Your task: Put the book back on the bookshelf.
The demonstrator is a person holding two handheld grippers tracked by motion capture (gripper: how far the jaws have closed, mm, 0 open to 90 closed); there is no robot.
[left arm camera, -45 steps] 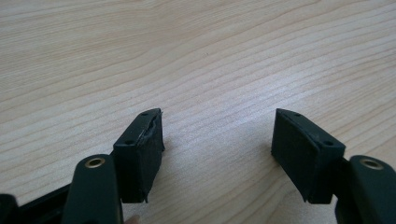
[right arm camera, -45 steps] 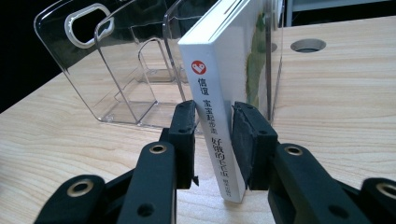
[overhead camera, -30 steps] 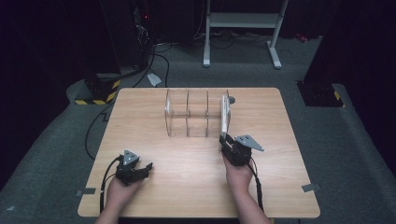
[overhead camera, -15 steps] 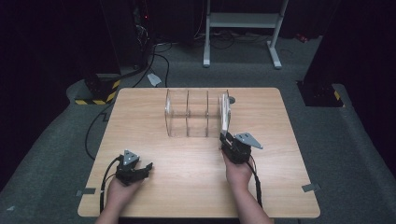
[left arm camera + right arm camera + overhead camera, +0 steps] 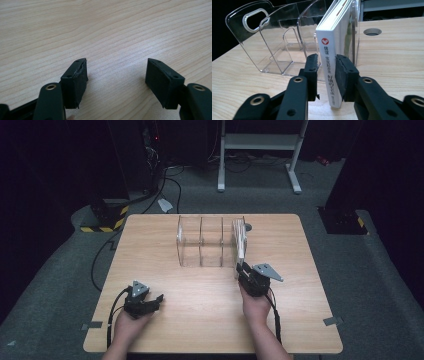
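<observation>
Left gripper [image 5: 156, 299], table's 7 o'clock: jaws wide apart, holding nothing. Right gripper [image 5: 327, 72], 5 o'clock: jaws just closing, clamped on white book's [image 5: 332, 62] spine. Book upright in clear rack's [image 5: 200, 242] rightmost compartment, 12 o'clock.

book [image 5: 331, 67]: white, red spine logo | upright, tilted | rightmost slot of clear rack [image 5: 274, 50]
</observation>
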